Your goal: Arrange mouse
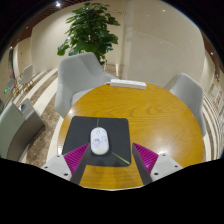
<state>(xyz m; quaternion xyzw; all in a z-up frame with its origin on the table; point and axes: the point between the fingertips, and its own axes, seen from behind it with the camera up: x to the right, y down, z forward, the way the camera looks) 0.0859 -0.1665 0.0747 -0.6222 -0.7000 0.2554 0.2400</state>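
We see a round wooden worktop [150, 110] in the middle of the frame. It is yellow-brown and smooth. A dark grey mouse mat [97, 138] lies on its near left part, a little crooked to the worktop's edge. At the far side of the worktop, in the upper middle of the frame, lies a flat white thing [127, 83]; we cannot tell what it is.

Around the worktop stand pale grey chairs. One chair [80, 72] is at the upper left, one chair [187, 90] is at the right, and one more chair [14, 128] is at the left edge of the frame. Behind the upper left chair grows a big green plant [90, 27], near the top of the frame. The wall behind it is light, and a bright lamp shines at the top.

The white mouse [99, 139] sits on the mouse mat, near its middle, lower left of the frame's centre. It rests on its own.

Our tongs [109, 158] are at the bottom of the frame. Their two fingers with pink pads [76, 155] are spread wide apart and hold nothing. The mouse is just ahead of the fingers, closer to the left one, and does not touch either.
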